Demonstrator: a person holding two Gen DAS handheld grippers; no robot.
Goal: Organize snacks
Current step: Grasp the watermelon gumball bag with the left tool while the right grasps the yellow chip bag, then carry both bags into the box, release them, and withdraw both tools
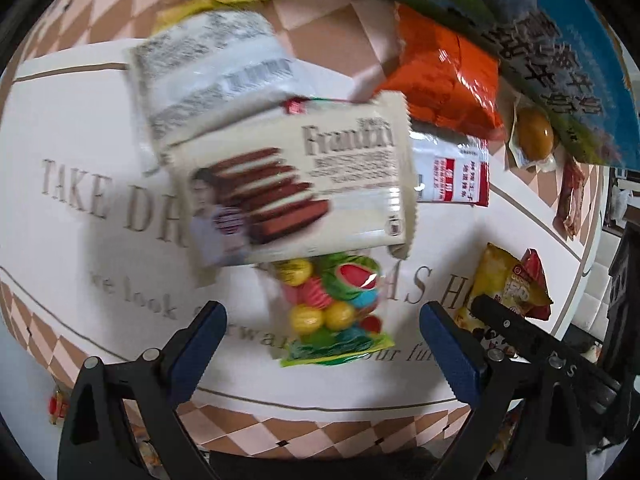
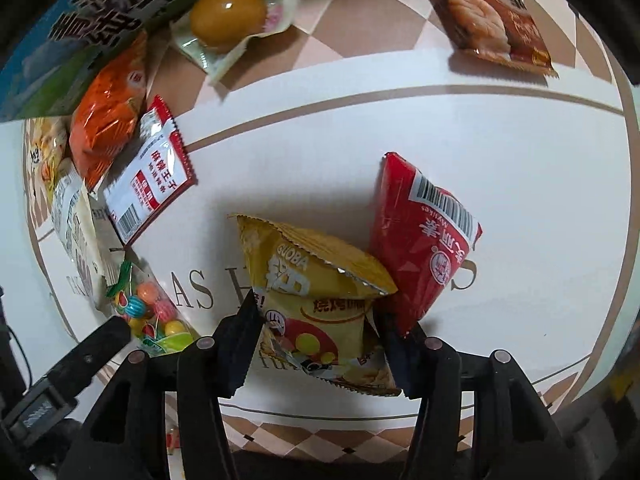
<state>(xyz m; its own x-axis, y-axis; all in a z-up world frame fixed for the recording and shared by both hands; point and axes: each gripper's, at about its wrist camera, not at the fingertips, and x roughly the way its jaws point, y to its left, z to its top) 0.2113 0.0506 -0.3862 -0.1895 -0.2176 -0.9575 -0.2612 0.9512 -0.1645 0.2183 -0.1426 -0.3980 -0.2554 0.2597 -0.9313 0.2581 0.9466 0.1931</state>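
In the left wrist view my left gripper [image 1: 320,320] is open, its blue pads on either side of a clear bag of coloured candy balls [image 1: 332,312] lying on the tablecloth, not touching it. A cream Franzzi biscuit pack [image 1: 296,184] lies just beyond, overlapping a white pack [image 1: 208,76]. In the right wrist view my right gripper [image 2: 316,320] is closed on a yellow Guoba snack bag [image 2: 316,304], with a red packet [image 2: 420,240] leaning against the bag's right side. The candy bag [image 2: 148,312] shows at left.
An orange bag [image 1: 444,72], a red-and-white sachet [image 1: 452,172] and a packed egg [image 1: 534,132] lie near a large blue-green bag [image 1: 560,40]. A brown-red pack [image 2: 488,8] lies far right. The table edge [image 1: 280,436] is close below the grippers.
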